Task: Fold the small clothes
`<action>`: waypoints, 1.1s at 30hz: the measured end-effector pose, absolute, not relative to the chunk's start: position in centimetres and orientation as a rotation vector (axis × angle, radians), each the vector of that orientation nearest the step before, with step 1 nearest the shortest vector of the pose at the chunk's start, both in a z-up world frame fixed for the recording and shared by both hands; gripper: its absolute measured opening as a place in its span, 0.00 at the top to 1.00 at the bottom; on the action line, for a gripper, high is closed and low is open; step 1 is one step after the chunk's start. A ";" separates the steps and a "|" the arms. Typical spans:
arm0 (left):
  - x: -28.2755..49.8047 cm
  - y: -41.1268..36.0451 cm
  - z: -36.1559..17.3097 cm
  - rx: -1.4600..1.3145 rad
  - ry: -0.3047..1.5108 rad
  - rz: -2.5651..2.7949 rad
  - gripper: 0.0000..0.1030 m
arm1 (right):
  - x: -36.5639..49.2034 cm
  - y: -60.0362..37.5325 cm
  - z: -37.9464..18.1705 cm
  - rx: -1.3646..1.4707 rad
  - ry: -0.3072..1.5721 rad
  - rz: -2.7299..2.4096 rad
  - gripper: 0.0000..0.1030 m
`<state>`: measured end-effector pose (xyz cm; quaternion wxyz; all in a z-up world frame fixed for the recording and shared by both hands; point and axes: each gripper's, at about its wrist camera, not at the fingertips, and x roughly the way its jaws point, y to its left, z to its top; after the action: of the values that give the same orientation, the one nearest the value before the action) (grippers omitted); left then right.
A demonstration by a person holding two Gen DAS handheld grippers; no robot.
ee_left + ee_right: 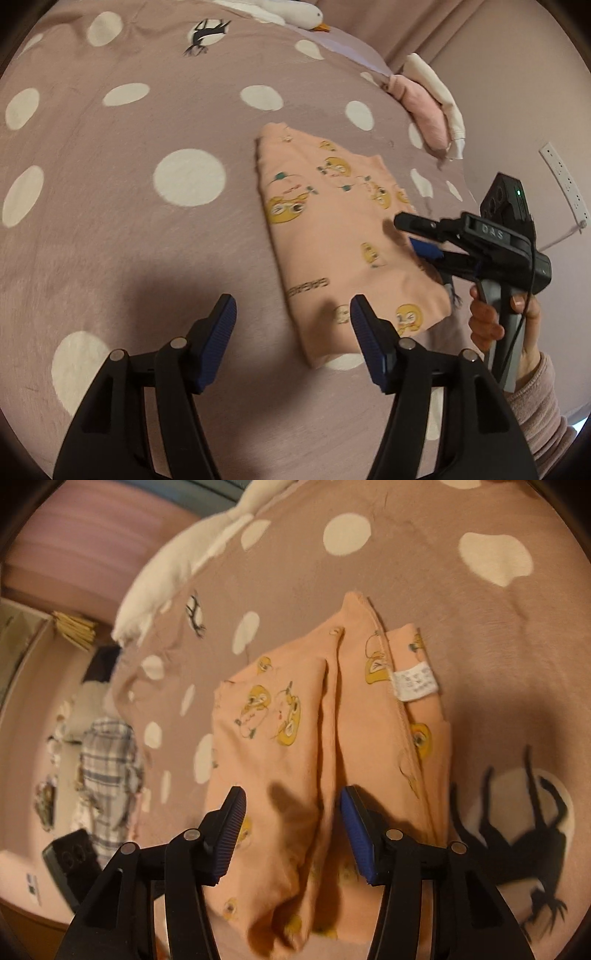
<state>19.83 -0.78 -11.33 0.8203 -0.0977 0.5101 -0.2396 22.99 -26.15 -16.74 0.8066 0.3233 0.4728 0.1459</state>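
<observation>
Both wrist views: warm, dim indoor light with a pinkish cast. Strong fisheye bending; dark vignette rings each frame.

Left wrist view: a broad soft shadow lies on the bedspread [110,221] just ahead of the left gripper [293,310]. The peach garment [332,236] is smeared by motion blur; its print is unsharp.

Right wrist view: finger shadows fall on the cloth between the open jaws of the right gripper [293,805]. Background far left is blurred.

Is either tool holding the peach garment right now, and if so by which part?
Nothing is held. The left tool and the right tool both stand open above the folded peach garment, which lies flat on the bedspread.
</observation>
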 end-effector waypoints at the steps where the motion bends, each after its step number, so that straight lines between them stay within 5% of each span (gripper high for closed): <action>1: 19.8 -0.7 -11.4 -0.207 1.086 -0.508 0.38 | 23.3 -25.9 -16.7 0.686 1.005 0.316 0.48; 5: 19.7 -0.6 -10.9 -0.203 1.074 -0.504 0.38 | 24.0 -25.4 -16.4 0.680 0.970 0.339 0.49; 9: 19.7 -0.4 -10.6 -0.209 1.062 -0.503 0.38 | 24.4 -24.8 -16.4 0.620 0.970 0.303 0.82; 12: 19.5 -0.3 -10.3 -0.198 1.054 -0.498 0.38 | 24.3 -24.8 -16.2 0.610 0.958 0.297 0.88; 25: 19.3 -0.6 -9.9 -0.190 1.046 -0.506 0.38 | 22.9 -26.1 -10.7 0.487 0.817 0.285 0.90; 33: 20.2 -2.7 -10.3 -0.170 1.064 -0.530 0.38 | 23.1 -29.9 -14.7 0.516 0.916 0.168 0.90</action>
<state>20.25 -2.68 -10.31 0.8252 -0.0798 0.5006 -0.2492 23.05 -29.93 -14.66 0.8616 0.2459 0.4368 0.0802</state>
